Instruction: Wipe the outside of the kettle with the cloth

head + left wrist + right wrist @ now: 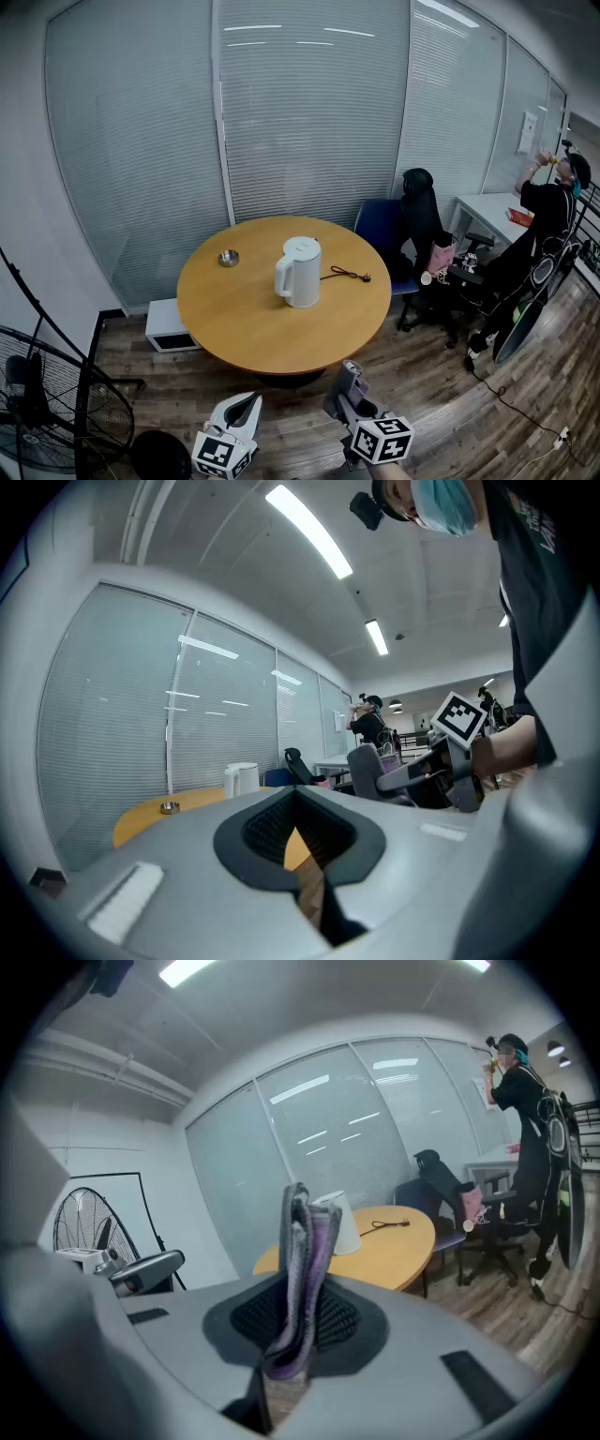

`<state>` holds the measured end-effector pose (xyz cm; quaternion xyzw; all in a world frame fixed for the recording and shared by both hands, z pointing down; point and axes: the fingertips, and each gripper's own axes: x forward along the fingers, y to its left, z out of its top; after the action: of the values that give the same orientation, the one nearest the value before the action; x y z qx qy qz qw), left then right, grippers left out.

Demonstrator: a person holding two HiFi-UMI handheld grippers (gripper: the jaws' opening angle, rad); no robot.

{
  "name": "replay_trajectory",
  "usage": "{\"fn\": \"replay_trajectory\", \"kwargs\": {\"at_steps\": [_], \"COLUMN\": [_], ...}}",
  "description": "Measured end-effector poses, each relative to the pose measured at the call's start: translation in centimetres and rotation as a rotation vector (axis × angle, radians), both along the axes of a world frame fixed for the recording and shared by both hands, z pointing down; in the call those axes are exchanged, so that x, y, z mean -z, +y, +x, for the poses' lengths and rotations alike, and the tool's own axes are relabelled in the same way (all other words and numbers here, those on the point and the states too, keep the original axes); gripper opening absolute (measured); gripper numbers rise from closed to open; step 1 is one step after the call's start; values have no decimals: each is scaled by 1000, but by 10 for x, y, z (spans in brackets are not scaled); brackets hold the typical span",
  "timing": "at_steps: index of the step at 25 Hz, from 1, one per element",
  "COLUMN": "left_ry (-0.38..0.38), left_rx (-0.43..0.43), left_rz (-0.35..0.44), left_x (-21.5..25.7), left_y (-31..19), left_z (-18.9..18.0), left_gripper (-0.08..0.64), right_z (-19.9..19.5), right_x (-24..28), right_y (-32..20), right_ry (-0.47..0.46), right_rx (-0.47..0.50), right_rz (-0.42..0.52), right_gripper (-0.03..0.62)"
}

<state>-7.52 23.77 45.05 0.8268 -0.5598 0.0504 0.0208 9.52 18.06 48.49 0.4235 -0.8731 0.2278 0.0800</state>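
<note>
A white electric kettle (pixel 300 272) stands upright near the middle of the round wooden table (pixel 244 328). Both grippers hang low in the head view, short of the table's near edge. My right gripper (pixel 350 377) is shut on a folded grey and purple cloth (pixel 304 1269), which sticks up from between its jaws. Behind the cloth, the right gripper view shows the kettle (pixel 341 1224). My left gripper (pixel 249 401) is shut, with nothing between its jaws. In the left gripper view the kettle (pixel 241 778) is far off at the left.
On the table lie a small metal dish (pixel 229 257) and a black cable (pixel 348 274). A blue chair (pixel 380 225) and a black office chair stand at the table's far right, with a person (pixel 548 211) beyond. A floor fan (pixel 56 394) stands at the left, and a white box (pixel 169 336) sits under the table.
</note>
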Motion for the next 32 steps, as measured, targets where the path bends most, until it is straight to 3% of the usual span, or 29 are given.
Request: {"fn": "replay_trajectory", "kwargs": {"at_steps": [6, 9, 16, 17, 19, 32], "left_ry": [18, 28, -26, -27, -25, -27], "left_rx": [6, -4, -1, 10, 27, 190], "left_rz": [67, 58, 31, 30, 25, -17], "left_x": [-5, -10, -11, -10, -9, -30], "left_y": [-24, -45, -115, -127, -151, -256], "left_z": [-13, -12, -3, -3, -4, -12], "left_gripper": [-2, -2, 2, 18, 175, 183], "right_z": [-17, -21, -23, -24, -27, -42], "right_x": [2, 0, -5, -5, -3, -11], "right_y": [-24, -44, -114, -125, -149, -265], "right_ry": [-11, -25, -44, -45, -49, -47], "right_rx": [36, 54, 91, 99, 117, 266], "right_rz": [21, 13, -18, -21, -23, -44], "right_gripper": [66, 66, 66, 66, 66, 66]}}
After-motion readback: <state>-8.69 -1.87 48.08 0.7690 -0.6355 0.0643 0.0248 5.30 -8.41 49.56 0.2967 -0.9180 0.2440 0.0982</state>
